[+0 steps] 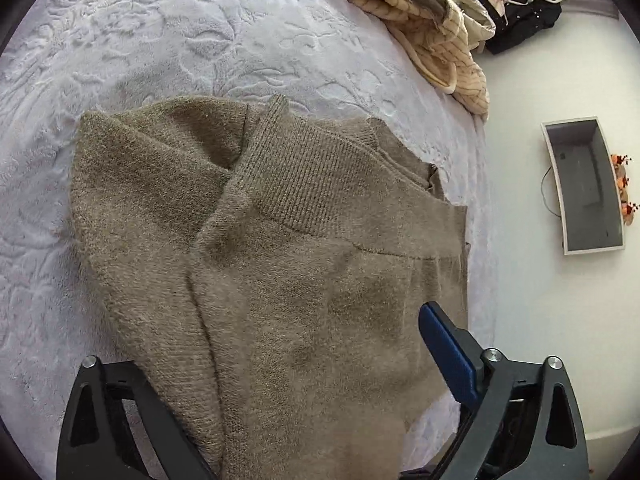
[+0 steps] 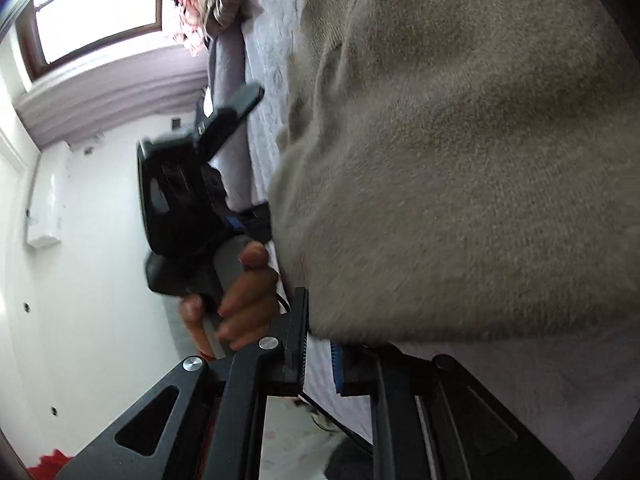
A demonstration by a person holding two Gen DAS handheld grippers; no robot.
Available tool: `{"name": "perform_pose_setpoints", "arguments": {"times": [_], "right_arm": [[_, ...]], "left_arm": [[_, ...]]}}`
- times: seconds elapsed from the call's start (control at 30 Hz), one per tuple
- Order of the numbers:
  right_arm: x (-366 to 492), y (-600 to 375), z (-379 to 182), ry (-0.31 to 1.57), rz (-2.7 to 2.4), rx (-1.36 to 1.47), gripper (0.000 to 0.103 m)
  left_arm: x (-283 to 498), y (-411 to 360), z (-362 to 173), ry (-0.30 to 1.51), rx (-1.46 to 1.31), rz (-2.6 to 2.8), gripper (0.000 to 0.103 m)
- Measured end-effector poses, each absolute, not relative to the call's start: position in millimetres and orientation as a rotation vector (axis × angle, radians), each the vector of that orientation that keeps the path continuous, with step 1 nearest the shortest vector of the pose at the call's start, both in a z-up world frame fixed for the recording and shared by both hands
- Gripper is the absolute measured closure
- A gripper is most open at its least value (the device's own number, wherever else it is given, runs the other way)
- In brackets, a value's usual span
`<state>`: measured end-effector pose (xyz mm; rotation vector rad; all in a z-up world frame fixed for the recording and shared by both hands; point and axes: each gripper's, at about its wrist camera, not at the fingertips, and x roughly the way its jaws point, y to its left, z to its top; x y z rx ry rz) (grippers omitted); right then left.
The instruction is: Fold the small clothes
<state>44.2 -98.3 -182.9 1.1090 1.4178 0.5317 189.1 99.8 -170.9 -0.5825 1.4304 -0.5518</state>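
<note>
A taupe knit sweater point(image 1: 280, 260) lies partly folded on the pale textured bedspread point(image 1: 140, 40), its ribbed band turned up at the middle. My left gripper point(image 1: 312, 392) is open, its jaws wide apart; the blue-padded right finger point(image 1: 448, 352) rests on the cloth and the left finger is hidden under it. In the right wrist view the sweater point(image 2: 460, 160) fills the frame, blurred. My right gripper point(image 2: 320, 356) stands slightly open with an edge of the sweater just above its pads. The left gripper point(image 2: 192, 184) and the hand holding it show beside the bed edge.
A heap of cream striped and grey clothes point(image 1: 432, 20) lies at the bed's far corner, with a black garment point(image 1: 520, 12) behind. A grey box point(image 1: 588, 188) stands on the white floor right of the bed. A window point(image 2: 96, 4) is on the far wall.
</note>
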Motion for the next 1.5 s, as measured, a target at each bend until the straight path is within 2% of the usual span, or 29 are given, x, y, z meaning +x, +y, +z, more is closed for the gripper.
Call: {"name": "perform_pose_setpoints", "arguments": {"times": [0.07, 0.13, 0.23, 0.27, 0.3, 0.33, 0.4, 0.7, 1.0, 1.17, 1.3, 1.4, 1.5], "right_arm": [[40, -95, -169, 1.478, 0.529, 0.919, 0.089], [36, -101, -148, 1.44, 0.501, 0.774, 0.089], [43, -126, -130, 1.354, 0.371, 0.635, 0.089], [49, -133, -132, 1.356, 0.323, 0.599, 0.091], [55, -139, -139, 1.371, 0.288, 0.567, 0.093], [57, -145, -150, 1.403, 0.258, 0.537, 0.093], [59, -153, -182, 1.48, 0.233, 0.544, 0.099], [51, -173, -191, 1.435, 0.314, 0.688, 0.1], [23, -203, -200, 1.38, 0.339, 0.946, 0.099], [8, -238, -194, 1.31, 0.306, 1.022, 0.096], [-1, -272, -203, 1.268, 0.253, 1.094, 0.096], [-10, -295, -209, 1.244, 0.218, 1.138, 0.096], [-21, -311, -205, 1.219, 0.207, 1.142, 0.096]], "left_arm": [[188, 100, -175, 1.451, -0.559, -0.547, 0.01], [185, 98, -179, 1.47, -0.524, -0.54, 0.01], [183, 92, -182, 1.492, -0.429, -0.505, 0.025], [183, 92, -183, 1.494, -0.408, -0.489, 0.037], [184, 91, -184, 1.497, -0.382, -0.465, 0.055], [184, 92, -185, 1.497, -0.373, -0.451, 0.061], [183, 96, -183, 1.481, -0.396, -0.443, 0.081], [174, 76, -113, 1.334, -0.505, -0.532, 0.083], [173, -36, -53, 1.274, -0.394, -0.664, 0.083], [167, -131, -61, 1.301, -0.236, -0.722, 0.083], [158, -198, -101, 1.359, -0.05, -0.69, 0.083], [152, -220, -128, 1.394, 0.034, -0.635, 0.083], [146, -227, -125, 1.368, 0.085, -0.621, 0.082]]}}
